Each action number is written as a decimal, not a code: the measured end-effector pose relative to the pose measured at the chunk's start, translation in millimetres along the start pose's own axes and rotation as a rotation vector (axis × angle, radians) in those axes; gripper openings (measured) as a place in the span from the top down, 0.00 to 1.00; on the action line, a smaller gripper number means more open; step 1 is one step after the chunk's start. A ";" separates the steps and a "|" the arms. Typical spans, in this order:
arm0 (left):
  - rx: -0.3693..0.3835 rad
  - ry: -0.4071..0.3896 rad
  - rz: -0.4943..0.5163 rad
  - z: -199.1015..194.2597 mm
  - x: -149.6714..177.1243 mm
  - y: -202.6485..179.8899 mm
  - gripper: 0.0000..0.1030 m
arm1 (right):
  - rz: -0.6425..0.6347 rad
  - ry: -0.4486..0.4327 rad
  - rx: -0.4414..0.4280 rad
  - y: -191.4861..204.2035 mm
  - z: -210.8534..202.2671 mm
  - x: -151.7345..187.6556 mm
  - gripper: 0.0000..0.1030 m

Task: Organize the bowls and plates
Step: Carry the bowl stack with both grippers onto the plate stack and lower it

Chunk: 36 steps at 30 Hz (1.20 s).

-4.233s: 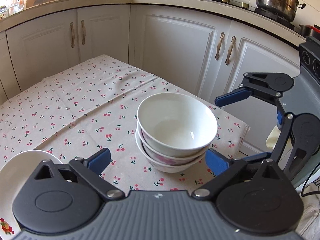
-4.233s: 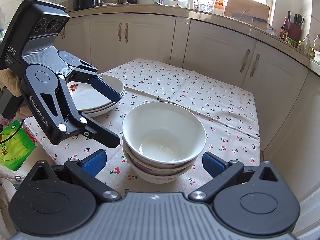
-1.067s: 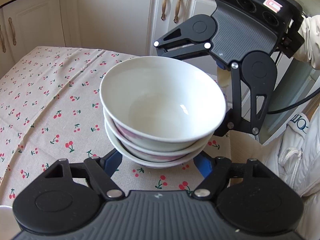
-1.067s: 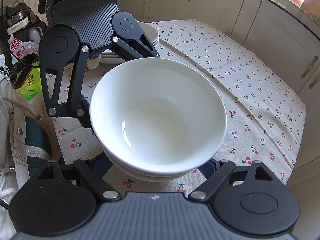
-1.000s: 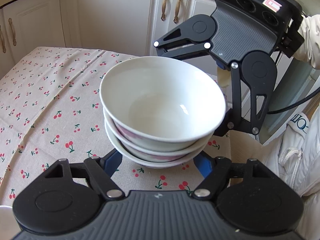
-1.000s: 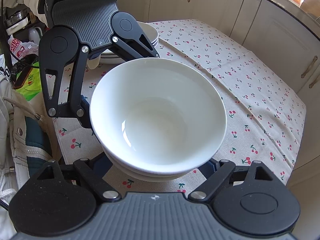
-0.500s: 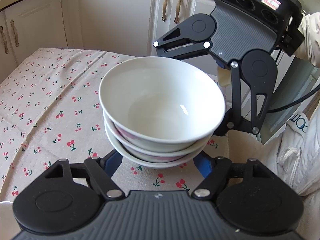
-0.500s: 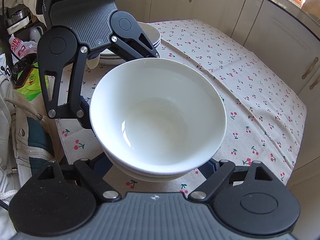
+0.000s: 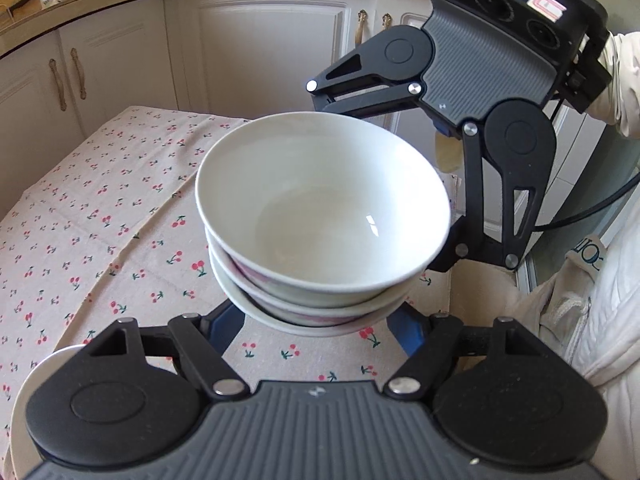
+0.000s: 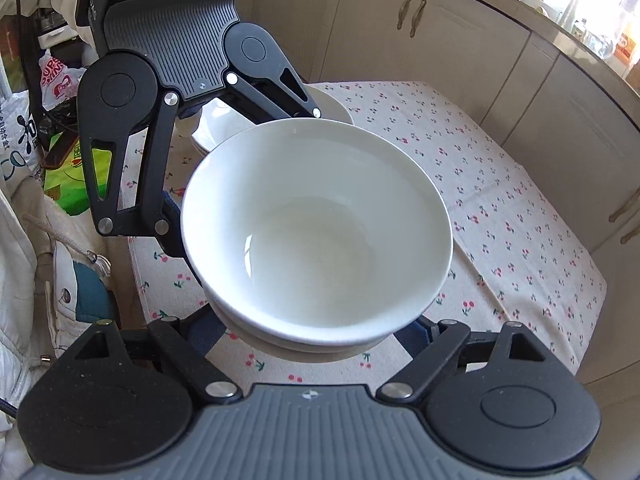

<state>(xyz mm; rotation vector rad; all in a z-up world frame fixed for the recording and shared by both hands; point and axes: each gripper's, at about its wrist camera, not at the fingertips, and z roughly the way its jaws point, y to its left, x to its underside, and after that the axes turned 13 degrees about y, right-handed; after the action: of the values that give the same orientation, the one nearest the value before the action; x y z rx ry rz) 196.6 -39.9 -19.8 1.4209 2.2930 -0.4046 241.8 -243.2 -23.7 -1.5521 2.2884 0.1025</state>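
A stack of three white bowls (image 9: 320, 216) is held between my two grippers above the cherry-print tablecloth (image 9: 100, 216). My left gripper (image 9: 320, 326) is shut on the base of the stack from the near side. My right gripper (image 10: 316, 340) is shut on it from the opposite side, and it shows in the left wrist view as the black body (image 9: 472, 80) beyond the bowls. In the right wrist view the stack (image 10: 316, 232) fills the centre. A stack of white plates (image 10: 332, 108) lies on the table behind the left gripper's body (image 10: 168, 60).
White kitchen cabinets (image 9: 260, 52) wrap around the table's far sides. Bags and packets (image 10: 60, 120) sit off the table's left edge in the right wrist view. A white plate rim (image 9: 44, 372) shows at the lower left of the left wrist view.
Both grippers moved in from apart and closed on the bowl stack. In the last second the stack has risen off the cloth, and more of the table shows beneath it.
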 end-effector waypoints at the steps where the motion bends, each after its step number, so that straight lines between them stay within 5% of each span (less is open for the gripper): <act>1: -0.012 -0.002 -0.008 -4.8 3.4 1.4 0.25 | -0.012 -0.004 0.001 1.2 -0.4 -5.5 0.11; 20: -0.156 -0.008 -0.198 -50.2 87.3 60.5 0.25 | -0.239 -0.034 -0.032 12.7 51.0 -137.1 0.11; 36: -0.145 0.012 -0.263 -43.3 118.2 91.4 0.25 | -0.265 -0.002 -0.078 5.2 99.7 -180.2 0.11</act>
<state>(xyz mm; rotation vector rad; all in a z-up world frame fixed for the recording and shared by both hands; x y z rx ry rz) 223.6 111.6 -42.1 1.0594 2.4718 -0.2996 321.5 -55.8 -55.2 -1.8783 2.0766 0.1241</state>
